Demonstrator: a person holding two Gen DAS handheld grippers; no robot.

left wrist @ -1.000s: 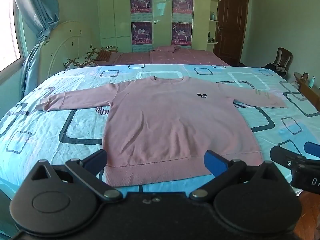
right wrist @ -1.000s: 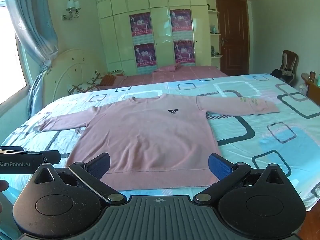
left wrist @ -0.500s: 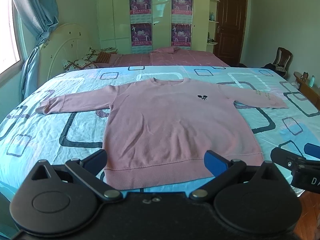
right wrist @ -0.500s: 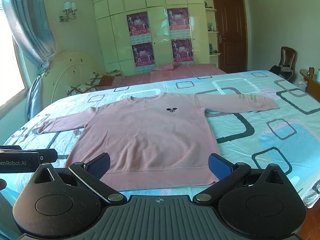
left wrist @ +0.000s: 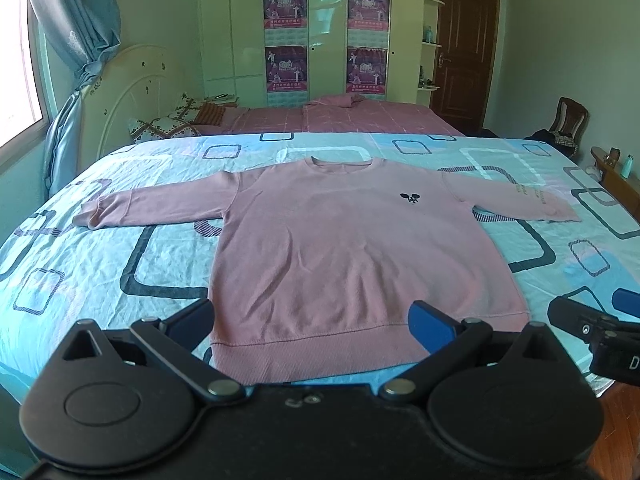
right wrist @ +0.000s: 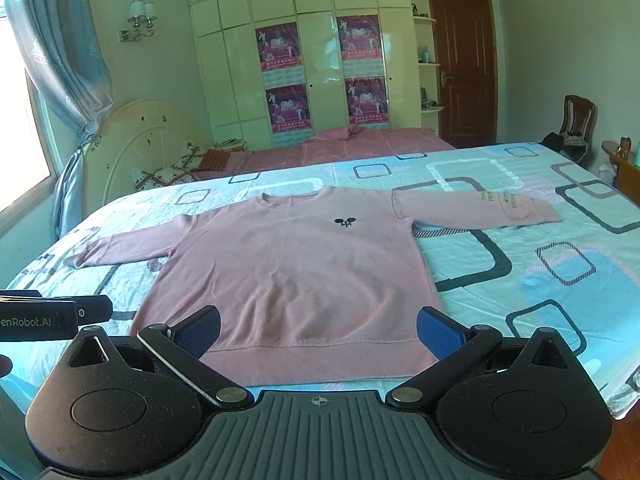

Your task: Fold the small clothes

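A pink long-sleeved sweatshirt [left wrist: 344,248] lies flat, front up, on the bed, sleeves spread to both sides, hem nearest me. It also shows in the right wrist view [right wrist: 296,268]. A small black logo [left wrist: 410,199] marks its chest. My left gripper [left wrist: 316,322] is open and empty, held above the hem near the bed's front edge. My right gripper [right wrist: 318,330] is open and empty, also above the hem. The right gripper's tip shows at the right edge of the left wrist view [left wrist: 592,328].
The bed [left wrist: 100,264] has a light blue sheet with rounded-square prints. A second bed with a pink cover [left wrist: 328,118] stands behind it. A white headboard [left wrist: 132,92], window and curtain are at the left. A door [right wrist: 464,68] and chair [right wrist: 576,120] are at the right.
Both grippers have drawn back and risen slightly, so the sweatshirt sits a little farther away in both views. Both stay open. The sweatshirt has not moved.
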